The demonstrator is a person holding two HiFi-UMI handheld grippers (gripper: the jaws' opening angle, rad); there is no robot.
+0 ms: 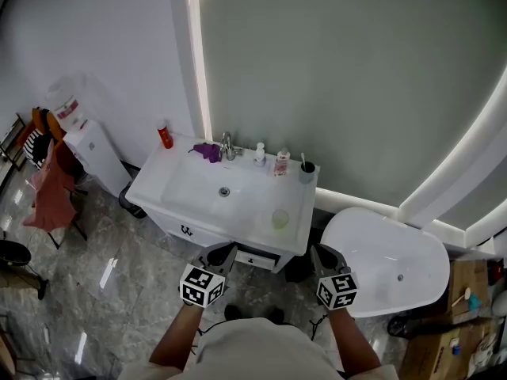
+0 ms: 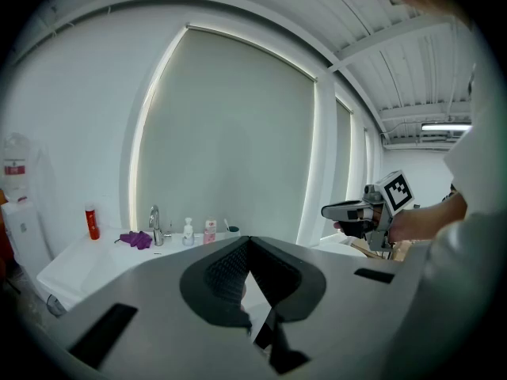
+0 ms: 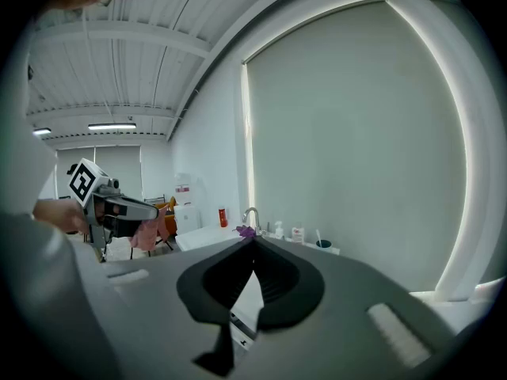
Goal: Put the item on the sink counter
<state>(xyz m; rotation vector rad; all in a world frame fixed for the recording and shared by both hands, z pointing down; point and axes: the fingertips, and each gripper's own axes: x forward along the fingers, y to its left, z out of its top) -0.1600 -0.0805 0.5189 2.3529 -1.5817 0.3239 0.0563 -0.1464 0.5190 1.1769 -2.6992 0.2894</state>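
The white sink counter [image 1: 182,182] stands ahead of me below a tall lit mirror. On its front right corner sits a pale green round item [image 1: 280,218]. Along the back are a red bottle [image 1: 165,137], a purple cloth [image 1: 207,151], a faucet [image 1: 228,145], a small soap bottle [image 1: 260,155], a pink bottle [image 1: 282,163] and a cup with a toothbrush [image 1: 307,171]. My left gripper [image 1: 220,252] and right gripper [image 1: 326,253] hover side by side in front of the counter's near edge. Both are shut and hold nothing, as the left gripper [image 2: 248,240] and right gripper [image 3: 253,240] show in their own views.
A white bathtub [image 1: 388,264] sits to the right of the counter. A water dispenser [image 1: 87,145] and a chair draped in orange cloth [image 1: 51,188] stand at the left. Cardboard boxes [image 1: 467,307] are at the far right. The floor is grey marble.
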